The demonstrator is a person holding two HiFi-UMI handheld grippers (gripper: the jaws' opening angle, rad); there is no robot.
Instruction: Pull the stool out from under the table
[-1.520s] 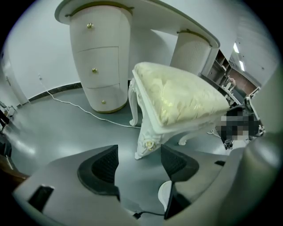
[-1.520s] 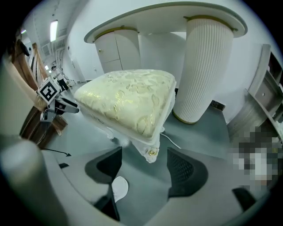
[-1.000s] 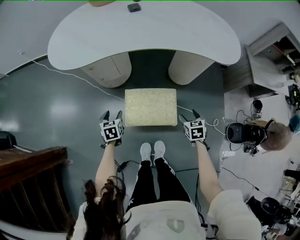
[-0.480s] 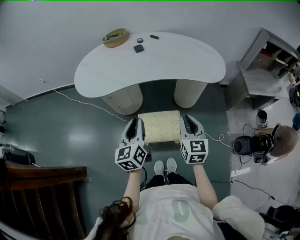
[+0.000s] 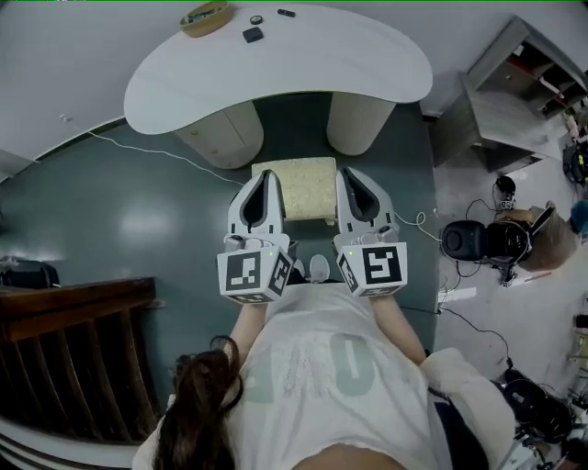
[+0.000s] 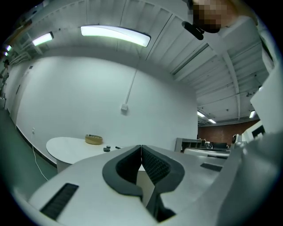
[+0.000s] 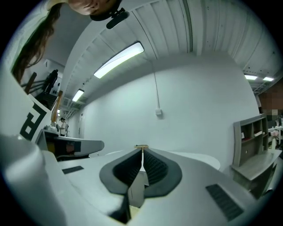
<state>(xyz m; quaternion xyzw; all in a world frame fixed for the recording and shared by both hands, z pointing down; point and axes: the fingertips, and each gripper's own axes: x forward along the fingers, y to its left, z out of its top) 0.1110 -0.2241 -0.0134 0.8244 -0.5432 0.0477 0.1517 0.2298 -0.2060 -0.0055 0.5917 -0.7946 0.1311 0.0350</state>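
Cream-coloured and padded on top, the stool [image 5: 308, 184] stood on the grey floor just on the person's side of the white table [image 5: 303, 64], clear of its top and in line with the gap between its two round legs. It sat about where it had sat against the table a second before.

Both tongs had changed. The left gripper [image 5: 267, 173] and right gripper [image 5: 348, 173] had been low at the stool's near corners with their jaws apart. Now they loomed large, pointing toward the table. Their jaws had just closed and met tip to tip with nothing between them, as each gripper view showed [image 6: 141, 148] [image 7: 142, 149].

The grippers covered both side edges of the stool, and the cubes hid most of the person's shoes. On the table's far side the bowl [image 5: 206, 16] was cut by the frame's top edge, and the small dark things [image 5: 253, 35] near it were too small to identify.
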